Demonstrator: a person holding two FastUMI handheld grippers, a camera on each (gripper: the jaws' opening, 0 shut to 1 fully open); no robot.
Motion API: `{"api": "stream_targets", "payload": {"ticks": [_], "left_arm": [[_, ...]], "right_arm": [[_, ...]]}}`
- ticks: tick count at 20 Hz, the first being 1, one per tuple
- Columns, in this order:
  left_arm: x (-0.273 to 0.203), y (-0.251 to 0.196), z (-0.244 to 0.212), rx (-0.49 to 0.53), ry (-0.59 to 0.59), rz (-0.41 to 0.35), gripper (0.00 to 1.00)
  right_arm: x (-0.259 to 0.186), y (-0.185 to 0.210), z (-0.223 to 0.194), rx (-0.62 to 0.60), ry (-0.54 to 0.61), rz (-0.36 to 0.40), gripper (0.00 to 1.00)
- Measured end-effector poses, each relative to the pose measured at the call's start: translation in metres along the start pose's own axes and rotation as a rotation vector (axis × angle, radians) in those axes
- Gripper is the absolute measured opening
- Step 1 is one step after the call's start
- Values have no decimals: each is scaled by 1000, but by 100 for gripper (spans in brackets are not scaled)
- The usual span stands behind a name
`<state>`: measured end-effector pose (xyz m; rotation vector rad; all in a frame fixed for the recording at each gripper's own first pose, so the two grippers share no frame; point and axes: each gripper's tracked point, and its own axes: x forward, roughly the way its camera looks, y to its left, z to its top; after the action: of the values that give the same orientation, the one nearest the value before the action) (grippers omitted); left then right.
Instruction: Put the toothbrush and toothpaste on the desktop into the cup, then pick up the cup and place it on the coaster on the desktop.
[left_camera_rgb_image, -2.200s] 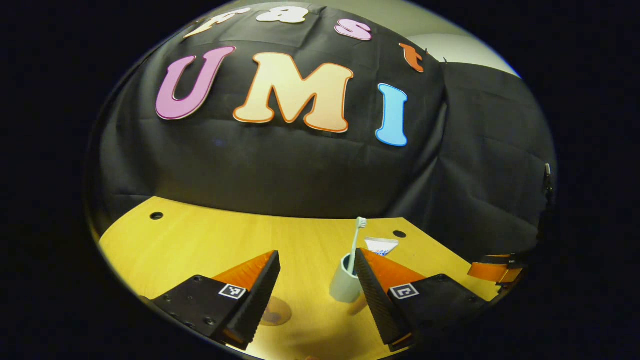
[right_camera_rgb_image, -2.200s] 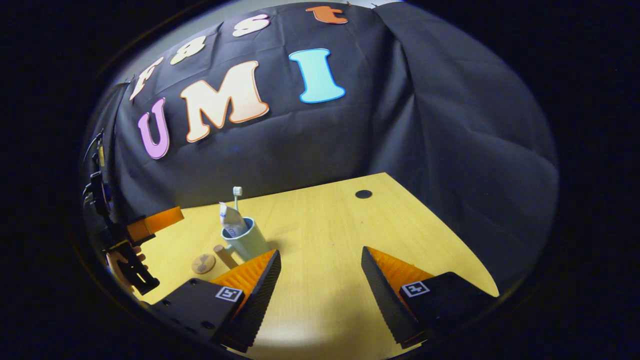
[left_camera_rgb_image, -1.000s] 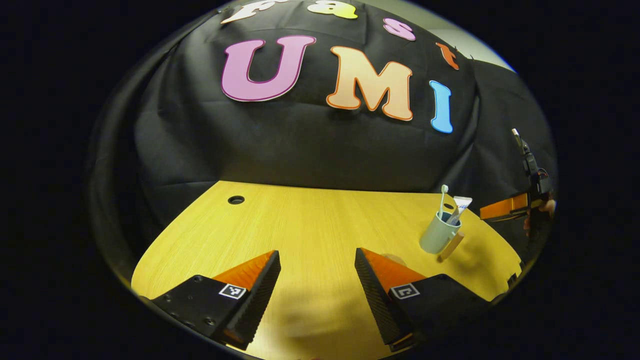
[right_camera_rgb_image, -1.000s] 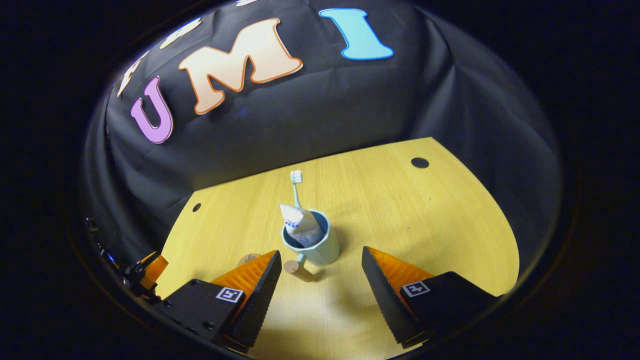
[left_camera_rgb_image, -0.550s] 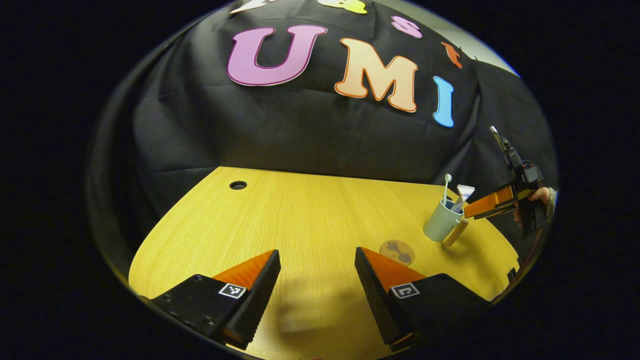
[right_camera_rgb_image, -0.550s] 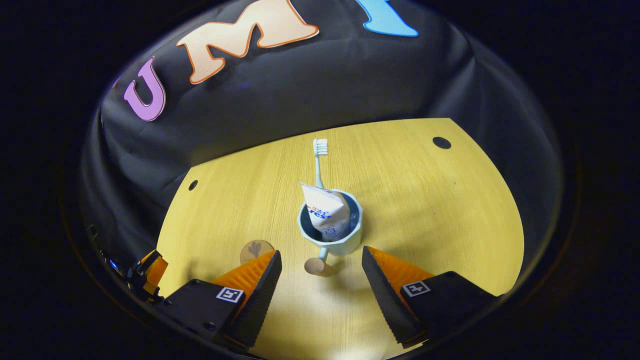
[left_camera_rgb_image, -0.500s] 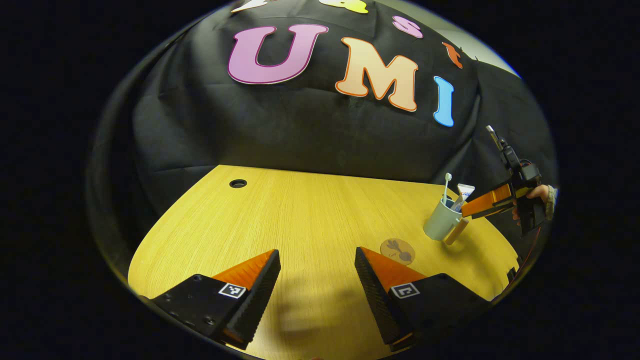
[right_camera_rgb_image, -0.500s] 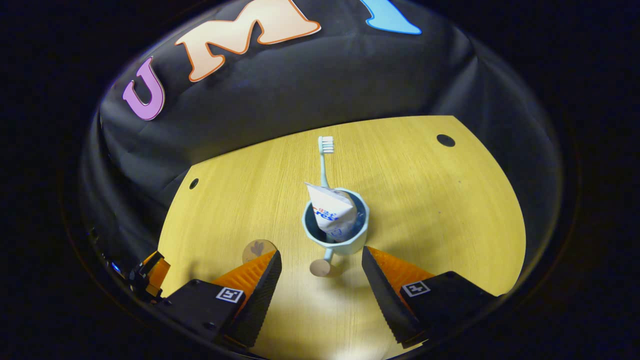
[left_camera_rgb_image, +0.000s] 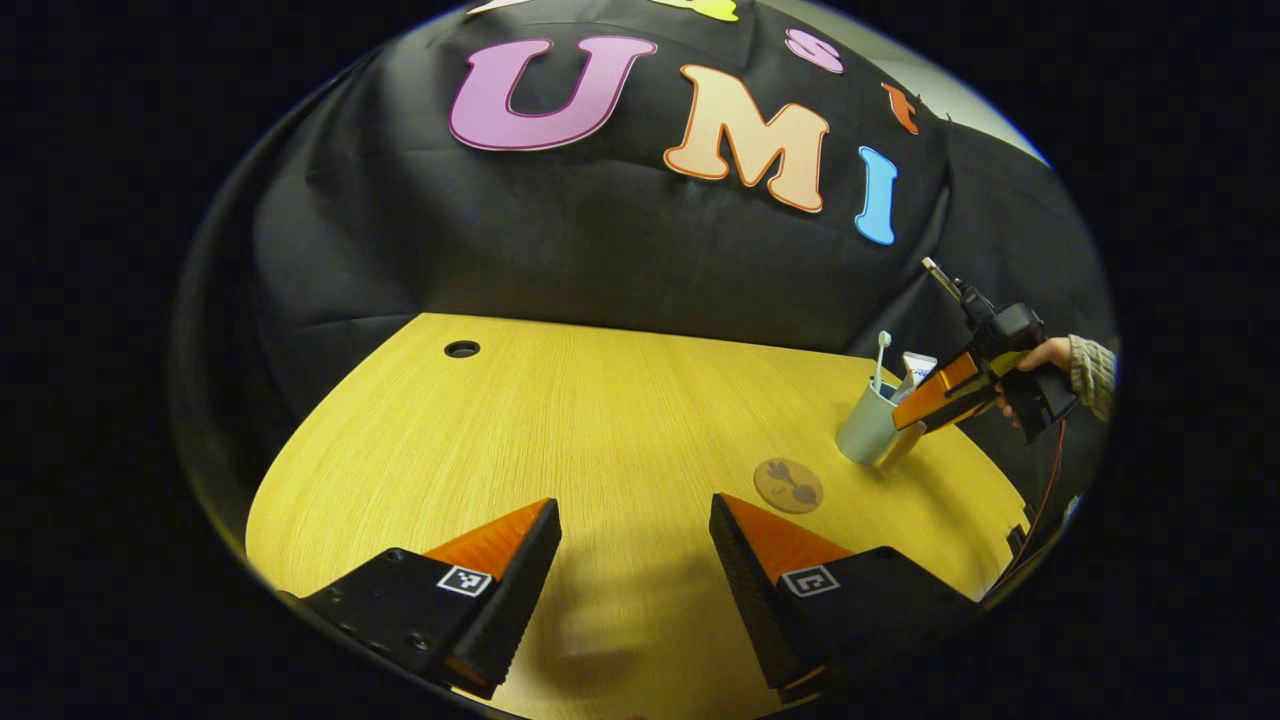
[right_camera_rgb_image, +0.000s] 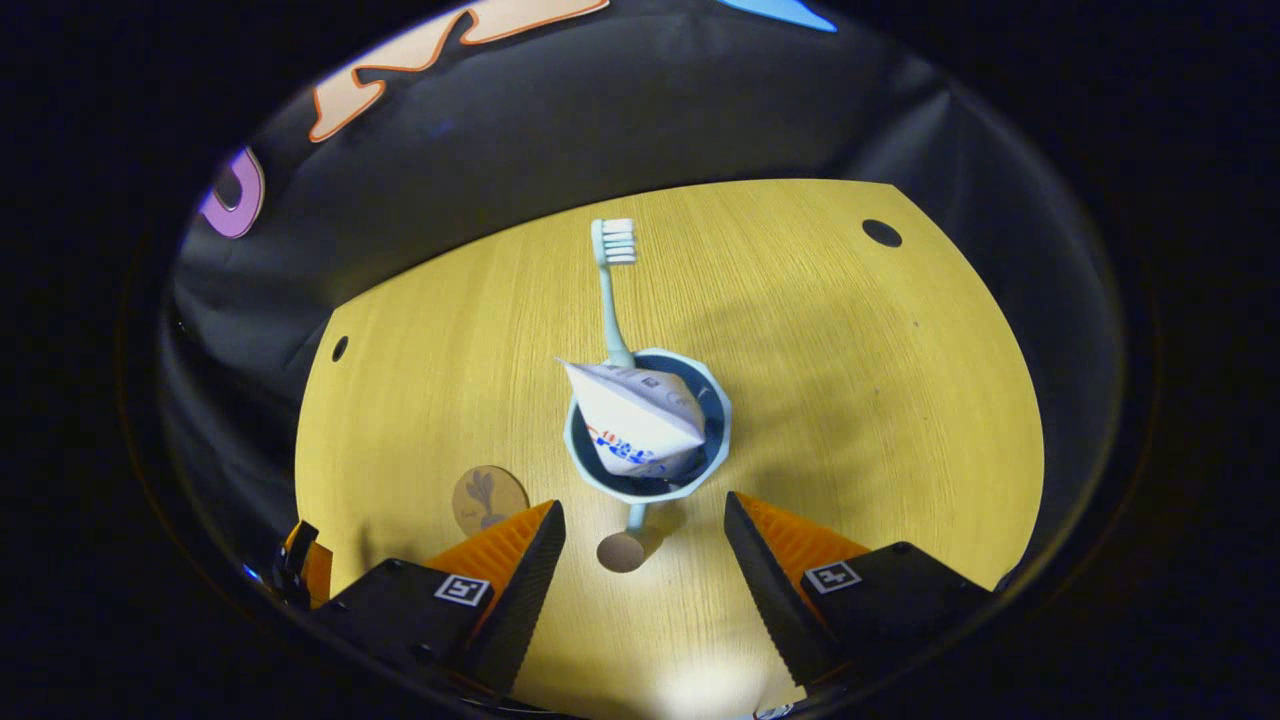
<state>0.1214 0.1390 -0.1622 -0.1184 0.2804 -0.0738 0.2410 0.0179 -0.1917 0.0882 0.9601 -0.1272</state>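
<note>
The cup (right_camera_rgb_image: 650, 440) stood on the desk (right_camera_rgb_image: 850, 380) in the middle of the right gripper view, with the toothbrush (right_camera_rgb_image: 610, 290) and toothpaste (right_camera_rgb_image: 635, 420) inside. The right hand-held gripper (right_camera_rgb_image: 645, 590) was spread wide, holding nothing, its fingers on each side of the cup's handle (right_camera_rgb_image: 628, 545). The coaster (right_camera_rgb_image: 488, 496) lay at lower left. The left hand-held gripper (left_camera_rgb_image: 632, 580) gaped too, over bare desk.

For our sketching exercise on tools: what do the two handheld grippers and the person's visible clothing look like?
Each gripper, left gripper and right gripper, has two wedge-shaped fingers with ribbed inner faces, black mounts and small square black-and-white markers. A thin red cable hangs below the hand, which wears a knitted sleeve cuff.
</note>
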Motion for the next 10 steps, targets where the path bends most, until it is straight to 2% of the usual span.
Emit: {"api": "stream_targets", "payload": {"ticks": [2,3,4,5,6,7,8,9,10], "left_arm": [[1,4,-6,-5,18,-2,89],[0,6,-7,-3,23,0,89],[1,8,-7,4,25,3,89],[1,11,-6,13,25,7,89],[0,14,-6,21,25,10,89],[1,15,-7,24,29,11,89],[0,14,-8,21,39,7,89],[-1,12,-10,14,48,3,89],[-1,10,-13,2,55,-1,89]], "right_arm": [[7,-3,0,13,28,-15,90],[12,-3,-3,15,44,-19,97],[16,-3,-6,12,65,-20,96],[20,-3,-9,9,81,-23,85],[24,-3,-11,6,92,-23,87],[27,-3,-13,5,105,-26,77],[29,-2,-14,9,116,-21,72],[31,-1,-13,17,119,-16,76],[33,-2,-12,23,123,-18,64]]}}
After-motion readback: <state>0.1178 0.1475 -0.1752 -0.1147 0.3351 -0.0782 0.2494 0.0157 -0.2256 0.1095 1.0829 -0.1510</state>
